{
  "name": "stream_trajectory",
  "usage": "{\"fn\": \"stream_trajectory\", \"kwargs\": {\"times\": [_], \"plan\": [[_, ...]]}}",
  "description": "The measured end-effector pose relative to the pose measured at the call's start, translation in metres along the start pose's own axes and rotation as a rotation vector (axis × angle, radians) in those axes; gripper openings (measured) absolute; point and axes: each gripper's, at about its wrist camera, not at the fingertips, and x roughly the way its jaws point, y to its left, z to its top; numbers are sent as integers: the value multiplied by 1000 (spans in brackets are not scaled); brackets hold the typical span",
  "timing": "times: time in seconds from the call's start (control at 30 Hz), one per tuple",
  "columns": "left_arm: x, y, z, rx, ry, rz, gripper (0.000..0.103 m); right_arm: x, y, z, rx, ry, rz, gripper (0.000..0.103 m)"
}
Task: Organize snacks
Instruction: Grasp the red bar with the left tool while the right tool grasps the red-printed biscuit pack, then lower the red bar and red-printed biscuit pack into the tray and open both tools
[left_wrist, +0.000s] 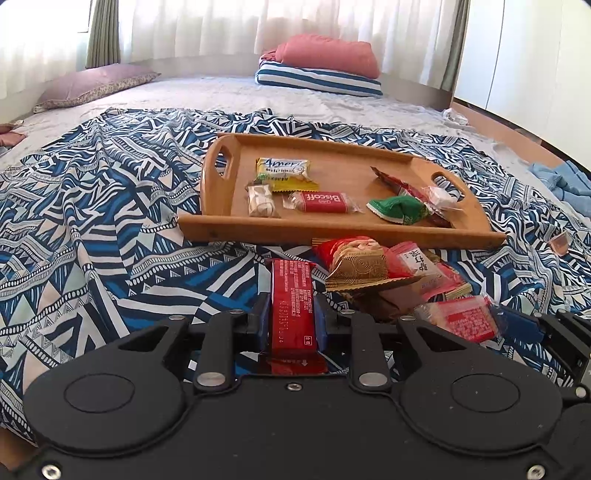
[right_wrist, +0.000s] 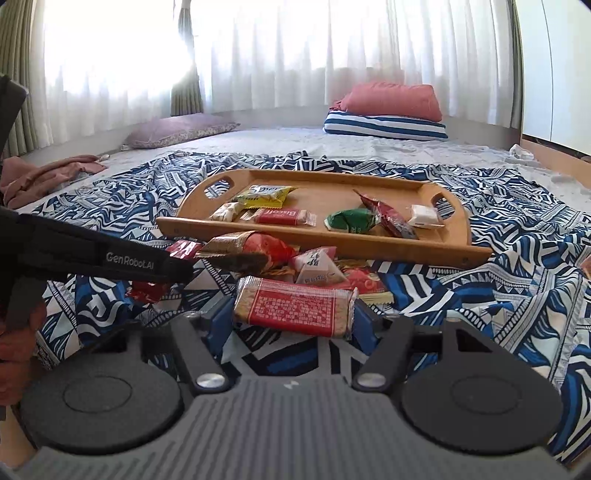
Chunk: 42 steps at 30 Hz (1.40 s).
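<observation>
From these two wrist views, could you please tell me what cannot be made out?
- Left view: red bar's near end, hidden under the left gripper.
- Right view: snack pile bottom layer, covered by upper packets.
- Both views: wrapper small print, too small.
- Tray underside, against the blanket.

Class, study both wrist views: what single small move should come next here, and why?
Probably lift the left gripper, shut on the long red snack bar, toward the wooden handled tray, where several snacks already lie. The right gripper also looks clamped on a clear-wrapped red-label biscuit pack, so it can follow.
</observation>
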Motion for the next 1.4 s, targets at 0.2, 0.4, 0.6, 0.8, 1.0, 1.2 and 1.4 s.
{"fn": "stream_trajectory", "kwargs": {"times": [0.2,0.4,0.6,0.8,1.0,1.2,1.4], "plan": [[-7,-1,6,-2,-12,3,23,-2,-10,10,24,-19,-30,68],[-12,0,17,-8,-30,-8,23,-3,-20,19,23,-34,-59,68],[-14,4,38,-18,-58,-26,23,1,-34,37,36,-42,-82,68],[-9,3,62,-19,-71,-53,23,11,-48,54,55,-43,-95,68],[2,3,86,-8,-90,-66,23,25,-63,71,75,-34,-101,69],[20,11,118,-16,-85,-105,23,42,-79,92,65,-31,-111,69],[52,22,150,-40,-51,-131,23,67,-100,116,57,7,-85,69]]}}
